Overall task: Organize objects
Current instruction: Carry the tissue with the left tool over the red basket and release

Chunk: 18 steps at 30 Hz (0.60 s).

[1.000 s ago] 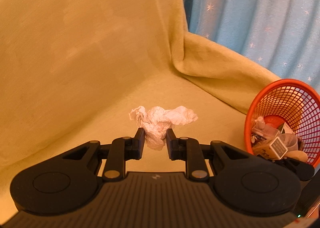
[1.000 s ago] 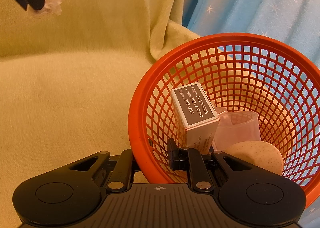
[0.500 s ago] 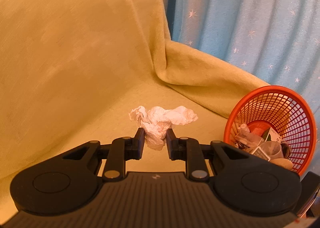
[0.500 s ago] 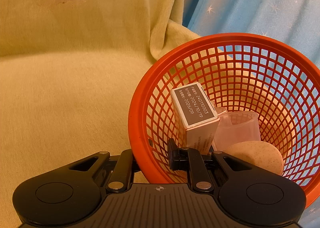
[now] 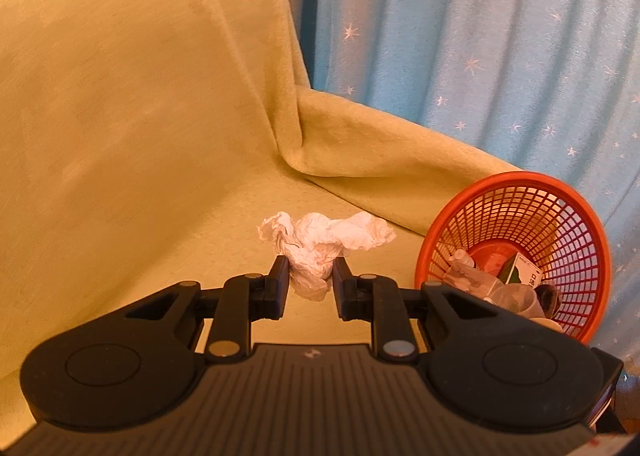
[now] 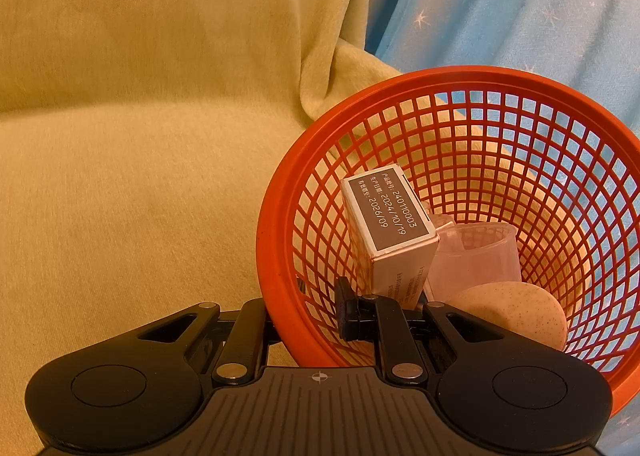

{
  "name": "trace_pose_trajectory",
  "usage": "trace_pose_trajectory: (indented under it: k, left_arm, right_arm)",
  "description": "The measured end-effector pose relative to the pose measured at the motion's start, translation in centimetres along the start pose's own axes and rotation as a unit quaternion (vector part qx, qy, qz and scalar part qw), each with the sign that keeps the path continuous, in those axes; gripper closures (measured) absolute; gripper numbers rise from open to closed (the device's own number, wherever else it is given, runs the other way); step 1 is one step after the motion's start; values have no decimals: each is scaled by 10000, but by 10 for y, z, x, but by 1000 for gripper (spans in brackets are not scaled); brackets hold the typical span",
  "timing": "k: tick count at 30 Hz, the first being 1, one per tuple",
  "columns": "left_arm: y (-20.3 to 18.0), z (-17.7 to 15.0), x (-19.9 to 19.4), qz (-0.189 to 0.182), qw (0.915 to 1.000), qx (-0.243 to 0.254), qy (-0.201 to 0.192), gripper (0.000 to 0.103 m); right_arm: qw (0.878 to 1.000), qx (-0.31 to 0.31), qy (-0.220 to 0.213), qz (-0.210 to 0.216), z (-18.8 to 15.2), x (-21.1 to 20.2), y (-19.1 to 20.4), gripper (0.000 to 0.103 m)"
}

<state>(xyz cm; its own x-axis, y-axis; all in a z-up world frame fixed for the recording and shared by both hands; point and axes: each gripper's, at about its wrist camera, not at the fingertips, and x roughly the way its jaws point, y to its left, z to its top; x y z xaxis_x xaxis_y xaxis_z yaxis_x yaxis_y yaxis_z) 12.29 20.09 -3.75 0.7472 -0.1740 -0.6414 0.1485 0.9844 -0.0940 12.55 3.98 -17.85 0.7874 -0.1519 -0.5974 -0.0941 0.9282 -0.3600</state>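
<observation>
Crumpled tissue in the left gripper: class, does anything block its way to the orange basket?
Nothing visible does. The crumpled tissue is pinched in the left gripper; only bare sofa cover lies before the orange basket, whose rim the right gripper clamps.

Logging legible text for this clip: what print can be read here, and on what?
"240110003", "2024/10/19", "2026/09": dark end panel of the white box in the orange basket.
Chinese characters before each number: too small to read.
Side print on that box: blurred.
Box label in left wrist view: unreadable.
</observation>
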Motion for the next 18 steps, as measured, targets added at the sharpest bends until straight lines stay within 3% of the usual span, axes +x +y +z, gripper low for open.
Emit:
trace_pose_trajectory:
  k: [18]
  left_arm:
    - [-32, 13, 0, -342, 9987, 383, 2, 84]
  right_arm:
    - [10000, 2, -1, 0, 0, 0, 0, 91]
